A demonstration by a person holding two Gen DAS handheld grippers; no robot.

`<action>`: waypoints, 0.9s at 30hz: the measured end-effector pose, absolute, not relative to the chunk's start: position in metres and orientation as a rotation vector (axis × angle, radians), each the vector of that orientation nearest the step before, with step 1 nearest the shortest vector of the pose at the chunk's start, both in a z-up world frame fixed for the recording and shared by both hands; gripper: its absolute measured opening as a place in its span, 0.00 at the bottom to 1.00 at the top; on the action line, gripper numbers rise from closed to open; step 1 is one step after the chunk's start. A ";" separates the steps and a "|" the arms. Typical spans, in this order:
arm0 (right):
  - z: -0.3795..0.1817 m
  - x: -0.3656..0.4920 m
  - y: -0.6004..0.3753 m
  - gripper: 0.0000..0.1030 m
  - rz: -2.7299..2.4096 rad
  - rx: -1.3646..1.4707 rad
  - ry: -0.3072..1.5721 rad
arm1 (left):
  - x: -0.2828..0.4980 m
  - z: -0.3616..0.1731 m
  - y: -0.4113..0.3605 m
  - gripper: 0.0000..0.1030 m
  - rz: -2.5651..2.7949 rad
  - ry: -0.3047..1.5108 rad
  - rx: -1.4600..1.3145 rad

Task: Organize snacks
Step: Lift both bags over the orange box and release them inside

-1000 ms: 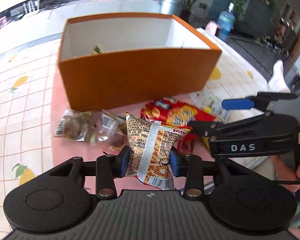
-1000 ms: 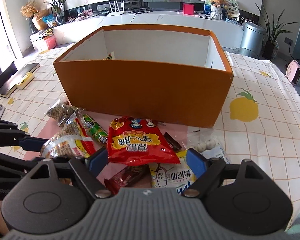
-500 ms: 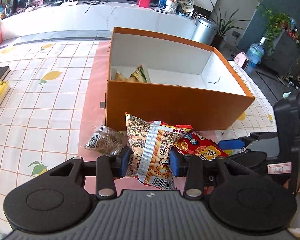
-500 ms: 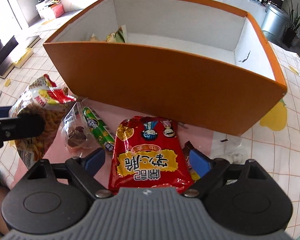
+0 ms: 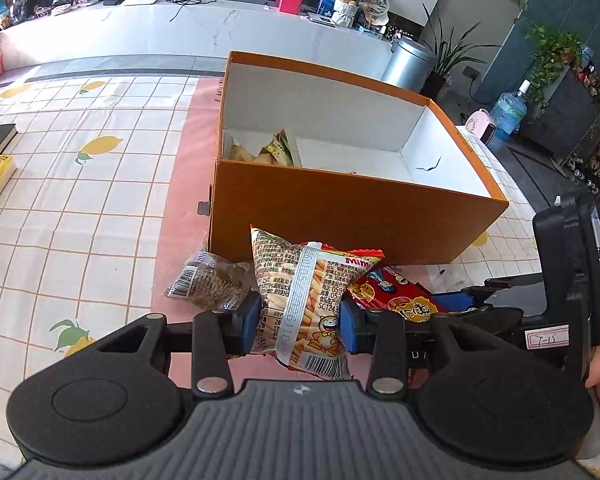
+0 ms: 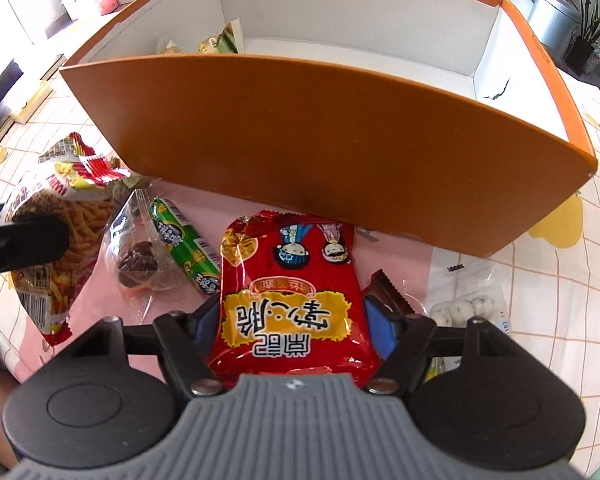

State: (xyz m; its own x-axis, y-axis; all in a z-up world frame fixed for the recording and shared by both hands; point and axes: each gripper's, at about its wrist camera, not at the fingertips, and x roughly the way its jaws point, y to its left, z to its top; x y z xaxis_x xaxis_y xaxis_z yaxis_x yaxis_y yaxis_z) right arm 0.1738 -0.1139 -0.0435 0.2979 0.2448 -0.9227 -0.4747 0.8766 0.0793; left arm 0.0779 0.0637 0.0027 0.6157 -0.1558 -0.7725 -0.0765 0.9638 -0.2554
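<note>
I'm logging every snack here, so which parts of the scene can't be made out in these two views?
- Box contents: near wall hides most, both views.
- Yellow packet under the red bag: right wrist view, gripper body covers it.
- Right gripper closing; pad contact unclear.
- Stick bag front: left wrist view shows only its back.

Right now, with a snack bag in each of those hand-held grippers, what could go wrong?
The right hand-held gripper is closing around the red snack bag; its fingers could also catch the brown wrapper beside it. The left hand-held gripper pinches the puffy stick-snack bag, which might get crushed or slip out. Either bag could snag the orange box wall.
</note>
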 end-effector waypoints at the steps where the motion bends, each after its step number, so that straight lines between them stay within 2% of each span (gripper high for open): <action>1: -0.041 0.172 -0.115 0.68 0.484 -0.226 1.172 | 0.077 0.005 0.064 0.44 -0.044 0.905 -0.278; 9: -0.008 0.142 -0.128 0.68 0.498 -0.250 1.091 | 0.061 0.021 0.064 0.44 -0.021 0.867 -0.296; 18: 0.055 0.112 -0.142 0.68 0.539 -0.247 0.950 | 0.052 0.052 0.056 0.44 -0.020 0.800 -0.292; 27: 0.112 0.123 -0.158 0.68 0.561 -0.163 0.850 | 0.072 0.094 0.042 0.44 -0.060 0.705 -0.266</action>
State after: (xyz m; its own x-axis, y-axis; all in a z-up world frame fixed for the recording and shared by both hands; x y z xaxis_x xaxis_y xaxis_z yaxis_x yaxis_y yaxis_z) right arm 0.1229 -0.1580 0.1118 0.5261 0.4033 -0.7487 -0.5299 0.8440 0.0823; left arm 0.0716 0.0423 0.0941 0.7611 -0.1443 -0.6324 -0.0346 0.9646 -0.2616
